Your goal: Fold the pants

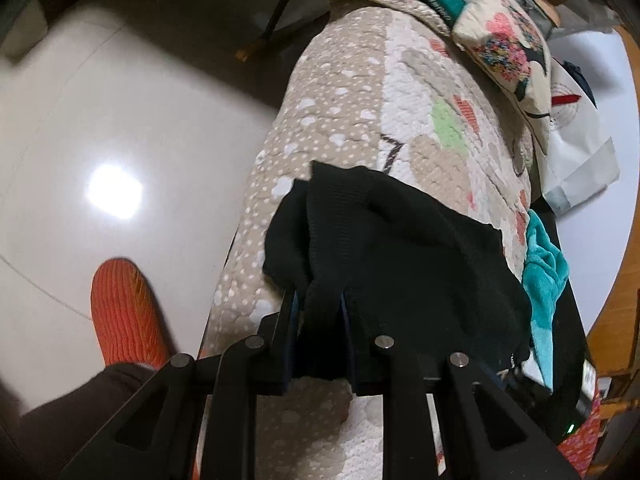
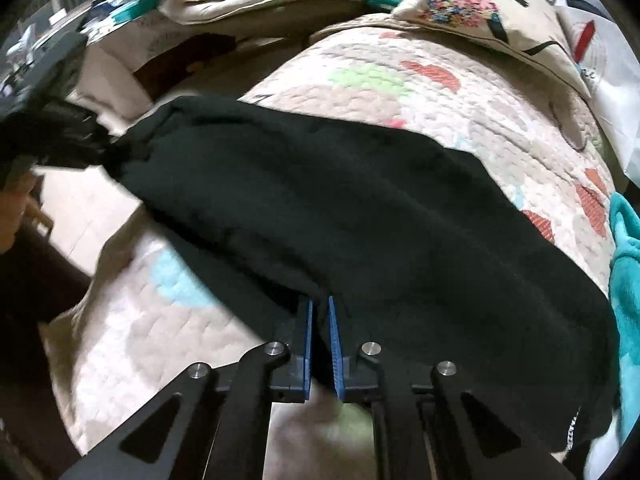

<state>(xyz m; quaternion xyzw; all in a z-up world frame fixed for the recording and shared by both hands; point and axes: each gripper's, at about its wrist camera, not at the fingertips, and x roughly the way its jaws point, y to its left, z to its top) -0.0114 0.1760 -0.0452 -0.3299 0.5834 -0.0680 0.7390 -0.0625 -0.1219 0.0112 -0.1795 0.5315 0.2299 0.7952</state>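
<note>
The black pants (image 2: 340, 208) lie across a quilted patchwork bedspread (image 2: 480, 92). My right gripper (image 2: 319, 300) is shut on the near edge of the pants, its blue pads pinching the fabric. In the left wrist view my left gripper (image 1: 318, 296) is shut on a bunched end of the pants (image 1: 400, 256), near the ribbed band, at the bed's left edge. The left gripper also shows at the far left of the right wrist view (image 2: 100, 144), holding the other end of the pants.
A teal towel (image 1: 544, 276) lies right of the pants. A floral pillow (image 2: 472, 4) and clutter sit at the far end of the bed. Shiny tiled floor (image 1: 120, 128) lies left of the bed, with an orange slipper (image 1: 124, 312) on it.
</note>
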